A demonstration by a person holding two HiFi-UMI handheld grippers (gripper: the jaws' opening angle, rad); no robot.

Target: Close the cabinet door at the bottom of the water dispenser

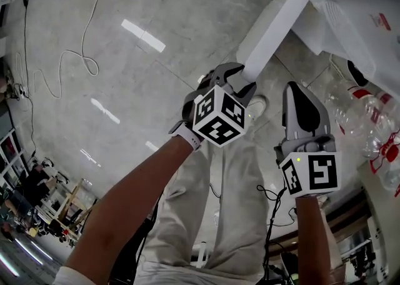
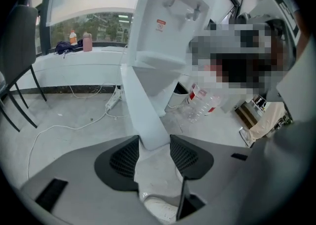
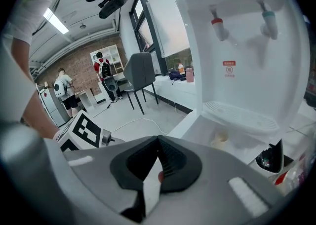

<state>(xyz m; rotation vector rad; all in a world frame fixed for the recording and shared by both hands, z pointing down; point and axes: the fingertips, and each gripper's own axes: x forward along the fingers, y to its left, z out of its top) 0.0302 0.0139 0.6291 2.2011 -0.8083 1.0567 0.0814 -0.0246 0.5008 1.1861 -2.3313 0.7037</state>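
Between left tool (image 2: 154, 140) pads: cabinet door (image 2: 140, 105), clamped. Right tool (image 3: 159, 140) jaws together, empty. Red label (image 3: 229, 69) on dispenser (image 3: 247, 36) unreadable; bottles (image 2: 202, 103) beyond, rightward.

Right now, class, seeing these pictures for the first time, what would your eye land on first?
The white cabinet door stands swung open from the foot of the water dispenser, with the left gripper closed on its free edge. The right gripper hangs shut and empty beside it. Clear bottles with red labels lie at the right of the head view.
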